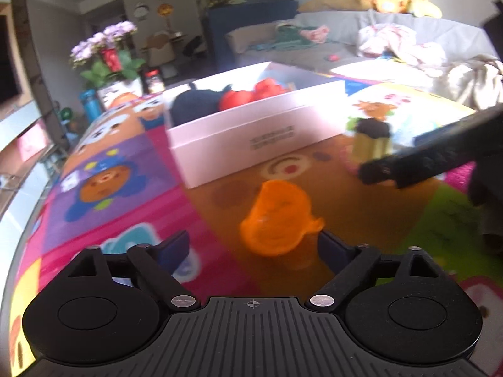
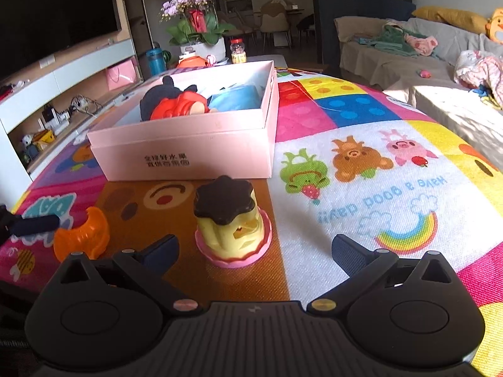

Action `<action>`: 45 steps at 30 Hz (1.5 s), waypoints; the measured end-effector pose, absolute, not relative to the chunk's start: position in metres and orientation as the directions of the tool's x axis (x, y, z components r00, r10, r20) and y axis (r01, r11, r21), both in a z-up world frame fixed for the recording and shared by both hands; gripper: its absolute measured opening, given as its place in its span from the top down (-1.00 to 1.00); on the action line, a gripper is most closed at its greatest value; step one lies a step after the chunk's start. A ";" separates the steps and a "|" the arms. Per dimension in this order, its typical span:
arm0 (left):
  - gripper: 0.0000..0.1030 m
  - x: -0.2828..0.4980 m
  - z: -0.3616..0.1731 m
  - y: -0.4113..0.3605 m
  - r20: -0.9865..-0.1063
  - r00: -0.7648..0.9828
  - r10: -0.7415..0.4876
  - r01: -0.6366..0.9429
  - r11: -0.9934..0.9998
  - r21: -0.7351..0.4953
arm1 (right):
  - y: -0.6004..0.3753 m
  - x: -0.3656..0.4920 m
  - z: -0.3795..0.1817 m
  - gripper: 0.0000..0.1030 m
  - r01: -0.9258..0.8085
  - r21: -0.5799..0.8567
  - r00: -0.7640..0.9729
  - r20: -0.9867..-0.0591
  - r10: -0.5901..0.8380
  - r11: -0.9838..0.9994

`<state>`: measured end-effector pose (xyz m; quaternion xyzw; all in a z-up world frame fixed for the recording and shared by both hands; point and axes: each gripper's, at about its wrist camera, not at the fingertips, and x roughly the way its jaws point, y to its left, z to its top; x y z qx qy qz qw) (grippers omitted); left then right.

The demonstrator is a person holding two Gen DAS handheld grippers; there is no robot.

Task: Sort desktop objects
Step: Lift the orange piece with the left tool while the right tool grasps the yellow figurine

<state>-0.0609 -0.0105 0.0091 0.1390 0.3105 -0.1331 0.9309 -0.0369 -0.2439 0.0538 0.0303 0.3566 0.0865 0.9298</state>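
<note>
Both grippers tilt down toward a table covered by a bright cartoon mat (image 2: 361,188). The left gripper (image 1: 253,246) has its jaws spread wide, and an orange toy (image 1: 276,220) lies on the mat just ahead of and between the fingertips, with neither pad visibly pressing on it; the toy is blurred in this view, so its exact shape is hard to make out. The right gripper (image 2: 254,251) also stands with jaws wide apart, and a yellow toy cake with a dark top and pink base (image 2: 232,223) stands upright on the mat between the fingers, closer to the left finger, with clear gaps on both sides. In the right wrist view the orange toy sits to the left of the cake, with one dark finger of the left gripper reaching in from the left edge, mostly cut off. Beyond both toys stands an open pink box (image 2: 188,154) that holds a red and black plush toy (image 2: 176,103) and something blue (image 2: 235,97), each partly hidden by the box walls. Farther back are a pot of purple flowers (image 2: 198,15) and a sofa (image 2: 393,53) strewn with clothes.
</note>
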 end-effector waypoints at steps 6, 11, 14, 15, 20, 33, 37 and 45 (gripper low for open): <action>-0.85 -0.048 0.010 0.007 -0.619 0.779 -0.104 0.265 0.949 0.173 | -0.251 -0.039 0.054 -1.00 -0.142 0.161 0.726 -0.654 0.214 0.977; -0.91 -0.042 0.009 0.014 -0.634 0.767 -0.102 0.241 0.961 0.137 | -0.255 -0.040 0.055 -1.00 -0.143 0.188 0.727 -0.646 0.232 0.972; -0.94 -0.041 0.007 0.015 -0.637 0.765 -0.098 0.231 0.964 0.129 | -0.242 -0.041 0.054 -1.00 -0.152 0.108 0.722 -0.666 0.185 0.982; -0.94 -0.042 0.007 0.015 -0.636 0.766 -0.096 0.229 0.965 0.130 | -0.236 -0.041 0.054 -1.00 -0.155 0.073 0.721 -0.674 0.163 0.985; -0.94 -0.043 0.007 0.016 -0.630 0.772 -0.089 0.214 0.969 0.125 | -0.222 -0.037 0.052 -1.00 -0.216 0.012 0.707 -0.688 0.165 0.976; -0.96 -0.041 0.007 0.021 -0.640 0.763 -0.091 0.189 0.978 0.086 | -0.223 -0.032 0.058 -0.08 -0.287 0.014 0.734 -0.640 0.230 0.958; -0.96 -0.043 0.007 0.028 -0.659 0.746 -0.099 0.182 0.982 0.058 | -0.230 -0.051 0.060 -0.08 -0.304 0.033 0.716 -0.652 0.251 0.952; -0.96 -0.051 0.024 0.026 -0.636 0.696 -0.333 0.303 0.939 -0.160 | -0.238 -0.088 0.058 -0.09 -0.302 0.024 0.737 -0.629 0.249 0.953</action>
